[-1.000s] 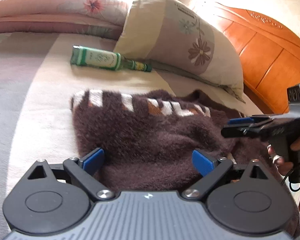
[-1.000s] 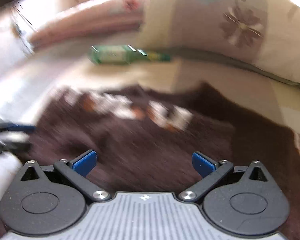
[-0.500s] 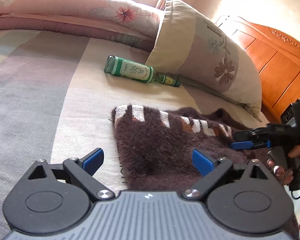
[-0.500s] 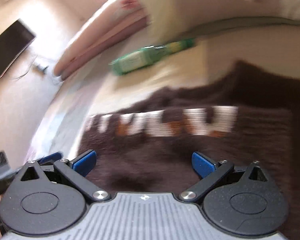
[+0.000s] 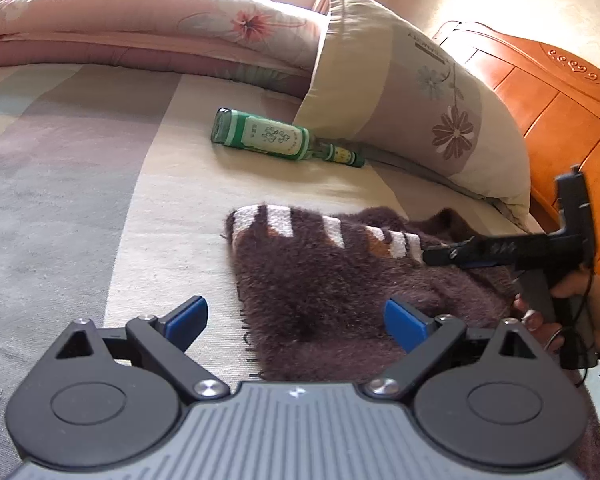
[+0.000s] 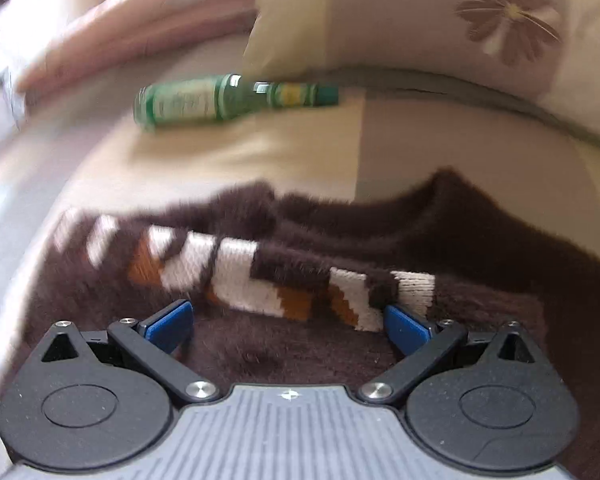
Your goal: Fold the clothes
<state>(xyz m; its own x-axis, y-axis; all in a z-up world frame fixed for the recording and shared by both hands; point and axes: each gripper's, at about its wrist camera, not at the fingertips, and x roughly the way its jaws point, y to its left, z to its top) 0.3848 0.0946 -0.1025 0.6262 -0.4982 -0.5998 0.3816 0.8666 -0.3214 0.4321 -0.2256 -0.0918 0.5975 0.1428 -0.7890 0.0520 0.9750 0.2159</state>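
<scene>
Both my tools, left tool [image 5: 296, 320] and right tool [image 6: 288, 326], gape apart over soft, floppy brown sweater [image 5: 332, 280]; I'd pinch its striped edge nearest the green bottle [image 5: 276, 138].

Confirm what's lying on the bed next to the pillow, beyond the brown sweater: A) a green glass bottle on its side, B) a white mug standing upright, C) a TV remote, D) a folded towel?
A: a green bottle lies on its side on the bedsheet, its neck toward the pillow, beyond the sweater.
</scene>
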